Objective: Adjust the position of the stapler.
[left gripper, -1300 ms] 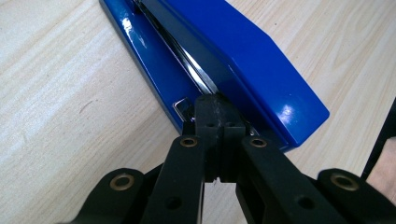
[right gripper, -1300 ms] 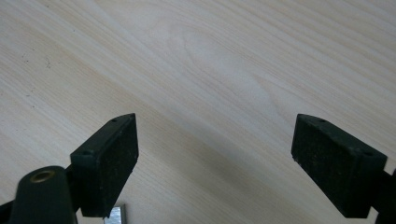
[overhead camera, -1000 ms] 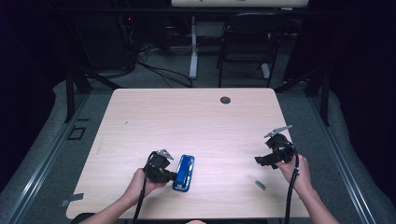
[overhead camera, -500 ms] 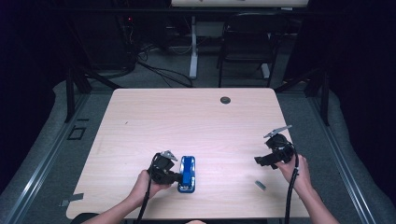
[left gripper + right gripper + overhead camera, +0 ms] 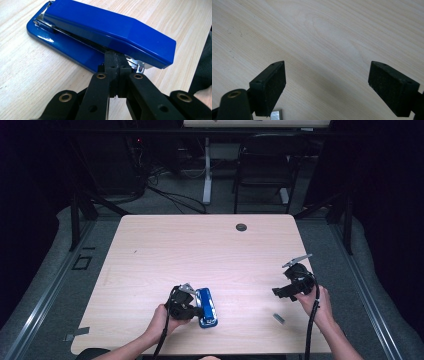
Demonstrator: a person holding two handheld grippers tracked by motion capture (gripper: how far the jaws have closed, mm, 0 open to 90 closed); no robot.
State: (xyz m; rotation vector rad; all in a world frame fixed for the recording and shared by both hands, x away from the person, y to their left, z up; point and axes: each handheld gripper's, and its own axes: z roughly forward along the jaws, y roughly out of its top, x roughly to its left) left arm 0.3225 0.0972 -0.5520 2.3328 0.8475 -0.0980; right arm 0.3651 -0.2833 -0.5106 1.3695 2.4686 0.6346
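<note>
A blue stapler lies flat on the wooden table near the front edge, its long side facing my left gripper. In the left gripper view the stapler runs across the frame. My left gripper is shut, its closed tips pressed against the stapler's side in the gap between base and top arm. My right gripper hovers at the table's right, open over bare wood. In the right gripper view its pads stand wide apart with nothing between them, so the right gripper holds nothing.
A small metal piece lies on the table just in front of the right gripper; it also peeks in at the bottom of the right gripper view. A dark round grommet sits at the far edge. A chair stands beyond the table.
My left gripper has moved right, nudging the stapler a little to the right with it. The right gripper has kept still.
</note>
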